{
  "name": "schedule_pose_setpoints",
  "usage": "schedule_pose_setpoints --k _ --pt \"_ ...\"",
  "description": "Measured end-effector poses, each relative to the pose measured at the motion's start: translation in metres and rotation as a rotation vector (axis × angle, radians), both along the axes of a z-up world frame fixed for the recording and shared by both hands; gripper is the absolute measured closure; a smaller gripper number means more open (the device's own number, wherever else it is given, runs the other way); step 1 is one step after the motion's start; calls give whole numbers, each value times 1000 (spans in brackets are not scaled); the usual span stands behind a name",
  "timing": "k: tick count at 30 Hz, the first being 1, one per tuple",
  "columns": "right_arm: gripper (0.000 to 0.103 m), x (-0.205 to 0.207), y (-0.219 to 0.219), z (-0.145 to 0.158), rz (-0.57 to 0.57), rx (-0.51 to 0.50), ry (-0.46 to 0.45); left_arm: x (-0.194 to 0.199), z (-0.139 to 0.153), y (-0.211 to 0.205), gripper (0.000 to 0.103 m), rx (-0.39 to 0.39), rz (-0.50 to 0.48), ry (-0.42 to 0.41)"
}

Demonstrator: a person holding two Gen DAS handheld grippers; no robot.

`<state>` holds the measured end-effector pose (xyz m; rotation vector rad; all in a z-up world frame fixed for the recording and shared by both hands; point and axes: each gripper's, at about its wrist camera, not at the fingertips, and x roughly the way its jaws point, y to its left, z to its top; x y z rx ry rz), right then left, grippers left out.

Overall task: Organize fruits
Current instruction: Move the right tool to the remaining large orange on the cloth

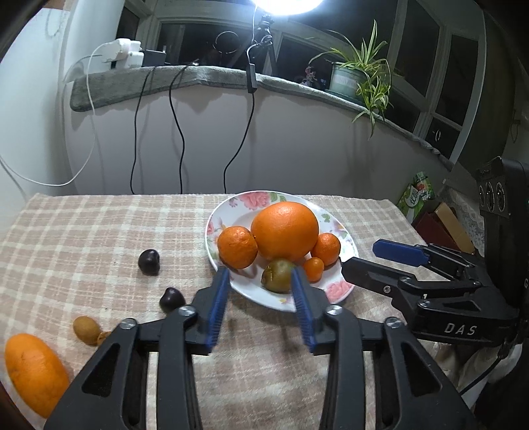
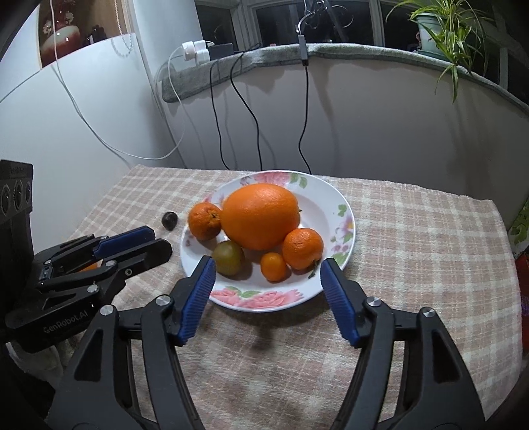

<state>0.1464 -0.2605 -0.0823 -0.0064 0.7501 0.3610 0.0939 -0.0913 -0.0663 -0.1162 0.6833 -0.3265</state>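
Floral plate (image 2: 334, 201) heaped with orange fruit, greenish-brown fruit (image 2: 228, 258), both tools spread apart, empty

Scene lit from a glaring lamp (image 1: 287, 4) above; soft shadows cast forward; fisheye bending and vignetting seen at edges.

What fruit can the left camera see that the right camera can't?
Only the left wrist view shows a second dark fruit, a small brown fruit and an orange lying on the checked cloth. Only the right wrist view shows a red vase up high. Both show the flowered plate with the big orange, green-brown fruit, three smaller oranges, and one dark fruit beside it.
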Motion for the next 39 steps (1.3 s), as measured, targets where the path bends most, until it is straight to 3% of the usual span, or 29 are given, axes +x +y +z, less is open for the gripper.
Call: schedule_pose_setpoints --k 8,27,39 --pt "12 -10 18 8 43 -2 -19 -23 9 24 32 -1 54 -30" --pt "4 -26 87 20 181 -42 -69 -87 4 136 30 10 327 6" --pt "4 -13 142 10 305 -2 45 -106 -21 167 30 -36 398 61"
